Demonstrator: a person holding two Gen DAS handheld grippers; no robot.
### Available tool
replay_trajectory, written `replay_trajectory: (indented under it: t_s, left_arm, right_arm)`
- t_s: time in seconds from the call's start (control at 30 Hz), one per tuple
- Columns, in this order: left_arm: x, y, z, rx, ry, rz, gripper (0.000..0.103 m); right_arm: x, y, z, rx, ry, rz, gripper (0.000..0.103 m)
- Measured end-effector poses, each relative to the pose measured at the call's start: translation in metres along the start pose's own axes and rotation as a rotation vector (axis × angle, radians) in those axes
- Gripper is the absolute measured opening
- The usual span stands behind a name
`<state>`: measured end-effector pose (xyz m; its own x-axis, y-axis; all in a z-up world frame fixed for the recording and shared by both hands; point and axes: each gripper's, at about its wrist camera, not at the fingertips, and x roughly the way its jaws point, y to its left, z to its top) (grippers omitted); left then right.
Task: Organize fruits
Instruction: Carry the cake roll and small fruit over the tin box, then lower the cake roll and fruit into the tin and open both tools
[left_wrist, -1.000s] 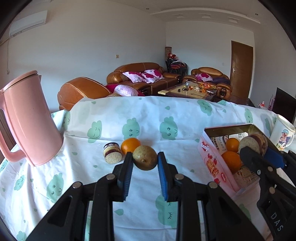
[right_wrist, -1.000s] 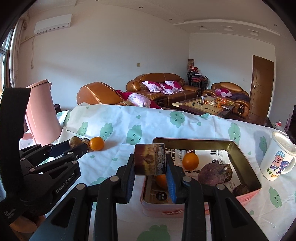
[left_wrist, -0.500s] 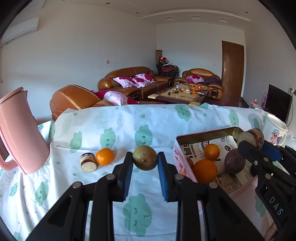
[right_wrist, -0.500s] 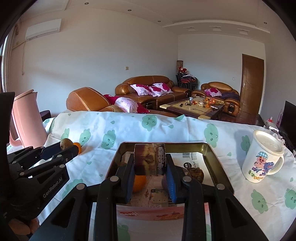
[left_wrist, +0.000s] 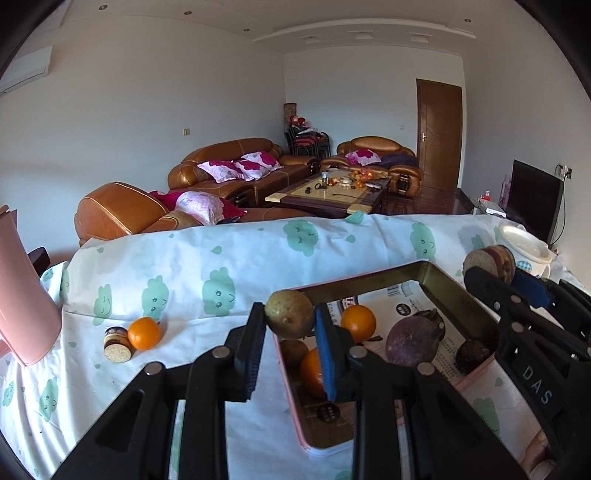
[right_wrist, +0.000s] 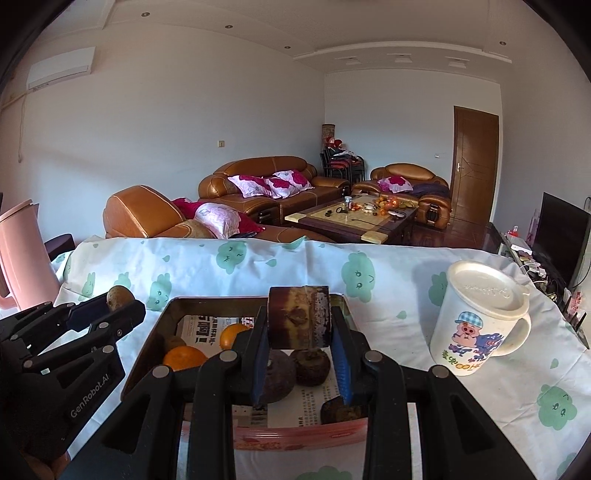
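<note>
The left hand-held gripper is clamped on a brown-green fruit above the tin box's left rim. The right hand-held gripper grips a cut brown chunk over the box. The cloud-print worktop also carries an orange, a pink jug and a mug. The far edge drops towards sofas.
</note>
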<state>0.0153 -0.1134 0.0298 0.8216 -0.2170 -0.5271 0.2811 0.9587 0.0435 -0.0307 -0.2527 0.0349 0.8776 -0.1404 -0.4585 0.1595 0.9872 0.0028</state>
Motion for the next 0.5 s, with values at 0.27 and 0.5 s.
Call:
replay_trajectory:
  t_s: [0.27, 0.5]
  left_arm:
    - [0.018, -0.028, 0.003, 0.014, 0.023, -0.038, 0.029]
    - [0.031, -0.038, 0.004, 0.016, 0.041, -0.043, 0.028]
  right_arm:
    - [0.010, -0.024, 0.003, 0.012, 0.008, -0.066, 0.032]
    - [0.023, -0.029, 0.004, -0.002, 0.034, -0.080, 0.032]
